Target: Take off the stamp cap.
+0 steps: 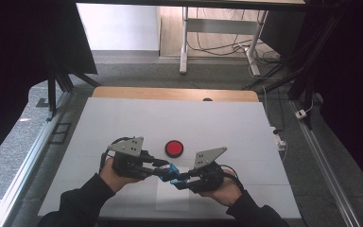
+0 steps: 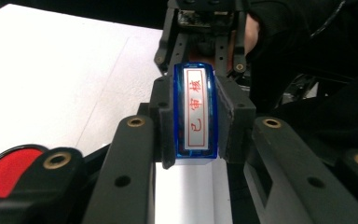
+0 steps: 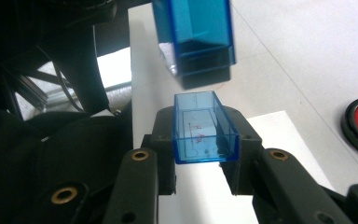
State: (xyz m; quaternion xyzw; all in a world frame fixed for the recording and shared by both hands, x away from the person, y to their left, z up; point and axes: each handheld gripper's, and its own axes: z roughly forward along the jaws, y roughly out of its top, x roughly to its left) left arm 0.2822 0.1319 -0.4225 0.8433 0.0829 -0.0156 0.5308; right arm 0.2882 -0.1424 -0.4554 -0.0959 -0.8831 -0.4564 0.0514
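One blue stamp (image 2: 195,114), its white label facing the left gripper's camera with red characters, is clamped in the left gripper (image 1: 163,169). Its one clear blue cap (image 3: 205,127) is gripped by the right gripper (image 1: 179,182). The two meet tip to tip above a white sheet (image 1: 172,198) near the table's near edge. Both forearms enter low, partly cut off. One red ink pad (image 1: 174,148) lies just beyond.

Glossy see-through blue plastic stamp (image 2: 196,114) and cap (image 3: 205,128); matt black jaws; smooth white table (image 1: 137,123).
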